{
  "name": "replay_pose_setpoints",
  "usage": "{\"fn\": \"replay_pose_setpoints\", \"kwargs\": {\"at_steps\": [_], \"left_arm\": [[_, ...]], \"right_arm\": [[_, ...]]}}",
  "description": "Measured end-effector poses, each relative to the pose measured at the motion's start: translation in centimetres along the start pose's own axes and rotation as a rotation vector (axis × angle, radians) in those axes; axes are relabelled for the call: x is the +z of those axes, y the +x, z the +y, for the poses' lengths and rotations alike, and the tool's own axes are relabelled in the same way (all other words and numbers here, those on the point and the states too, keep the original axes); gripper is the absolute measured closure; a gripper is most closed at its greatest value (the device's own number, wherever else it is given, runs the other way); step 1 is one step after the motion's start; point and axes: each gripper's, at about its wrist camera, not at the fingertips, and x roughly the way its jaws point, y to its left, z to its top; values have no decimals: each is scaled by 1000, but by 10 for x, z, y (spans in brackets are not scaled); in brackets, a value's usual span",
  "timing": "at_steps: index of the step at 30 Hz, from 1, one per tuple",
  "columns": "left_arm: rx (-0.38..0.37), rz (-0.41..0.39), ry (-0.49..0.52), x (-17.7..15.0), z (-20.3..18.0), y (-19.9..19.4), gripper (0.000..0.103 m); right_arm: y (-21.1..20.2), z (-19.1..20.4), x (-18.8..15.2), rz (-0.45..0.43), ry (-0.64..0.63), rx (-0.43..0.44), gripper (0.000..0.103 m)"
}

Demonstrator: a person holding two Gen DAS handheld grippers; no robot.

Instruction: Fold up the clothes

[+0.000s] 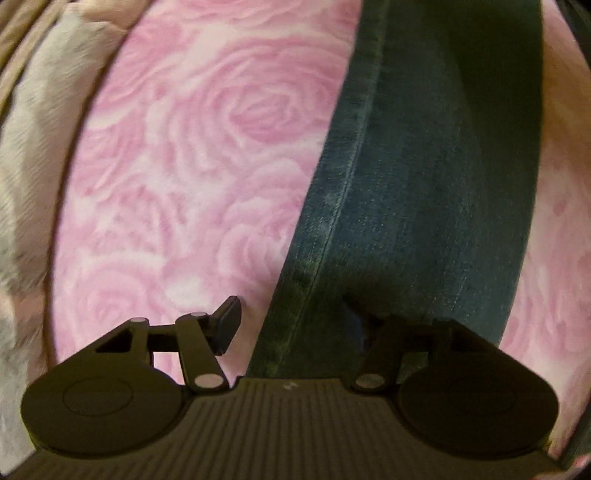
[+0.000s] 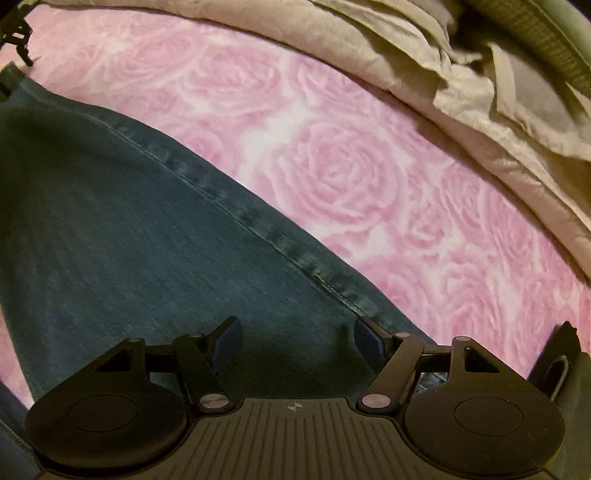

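Note:
A pair of dark blue jeans (image 1: pixel 424 166) lies flat on a pink rose-print bedsheet (image 1: pixel 203 147). My left gripper (image 1: pixel 291 321) points down at the jeans' seamed left edge (image 1: pixel 332 221). Its jaws stand apart: the left fingertip (image 1: pixel 229 325) is over the sheet and the right one is over the denim. In the right wrist view the jeans (image 2: pixel 110 221) fill the lower left. My right gripper (image 2: pixel 295 341) is open just above them, with flat denim between its fingers and its right finger (image 2: pixel 365 339) near the stitched edge (image 2: pixel 258 229).
A rumpled beige blanket (image 2: pixel 443 74) borders the sheet (image 2: pixel 351 166) along the top right, and shows again as beige cloth (image 1: pixel 29 147) at the left. A dark item with a metal loop (image 2: pixel 557 365) sits at the lower right. Dark gear (image 2: pixel 16 33) shows at the top left corner.

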Motion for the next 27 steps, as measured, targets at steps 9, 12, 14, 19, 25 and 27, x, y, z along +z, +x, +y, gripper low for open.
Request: {"fn": "replay_pose_setpoints", "kwargs": {"at_steps": [9,12,14,19,25,27], "left_arm": [[-21,-23,-3,-14,-11,-14,99],[78,-59,2,-27,-33,-27,99],[145,-75,19,-32,-48,-35,99],[268,-85,42,-30,-72,-50,99],[340,-69,14,-26,-94,-71,99],[360,-69,-12,-29,-104,-85,99]], "right_arm": [[13,-32,7,54,-32,-11,32],[21,-38,9,55,-130,-4,32],[29,-40,8,64,-223,8,32],[44,-54,15,104,-350,133,32],[24,-51,14,119,-388,176,93],[1,-47,5,67,-391,145,94]]}}
